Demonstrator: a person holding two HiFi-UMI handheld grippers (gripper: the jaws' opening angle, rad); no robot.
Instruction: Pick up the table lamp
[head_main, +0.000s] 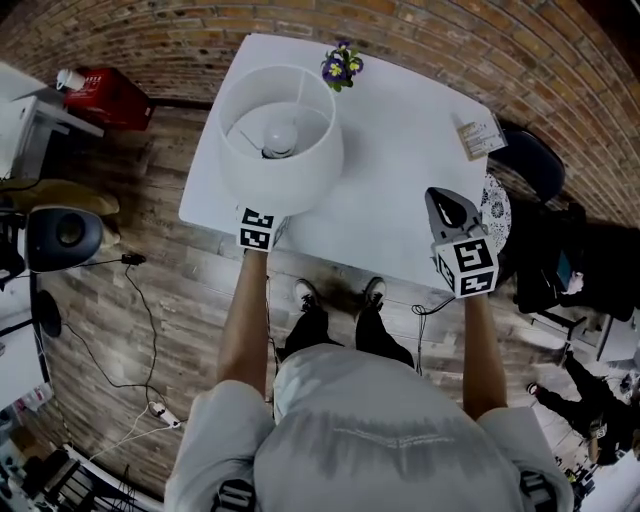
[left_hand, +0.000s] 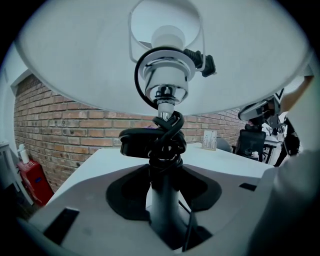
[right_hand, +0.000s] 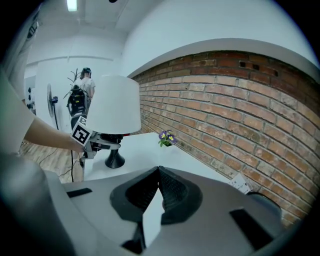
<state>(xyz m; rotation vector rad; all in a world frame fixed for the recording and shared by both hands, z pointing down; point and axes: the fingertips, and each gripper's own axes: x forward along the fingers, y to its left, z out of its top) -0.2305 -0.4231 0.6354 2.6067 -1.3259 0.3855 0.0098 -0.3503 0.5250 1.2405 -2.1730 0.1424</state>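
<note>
White fabric forms the wide drum shade (head_main: 283, 172) of the table lamp (right_hand: 114, 107), which stands on the far left part of a white table (head_main: 400, 140). My left gripper (left_hand: 164, 202) reaches under the shade from the near side. Its claw is clamped on the slim dark stem (left_hand: 161, 177), just below a bundle of black cord (left_hand: 167, 134) wound round it. The flared black base (right_hand: 114, 160) looks to be resting on the tabletop. My right gripper (head_main: 445, 205) hovers over the near right edge of the table, well apart from the lamp, its claw pinched together with nothing inside. A small pot of purple flowers (head_main: 341, 66) sits at the far edge, just beyond the shade.

I judge the lamp light but top-heavy. The shade is thin and would dent, and the bulb (head_main: 280, 138) is fragile, so neither is a place to grip. The stem is stiff but smooth and could swing or slip; a firm hold there and an upright lift seem right. The cord might snag.
</note>
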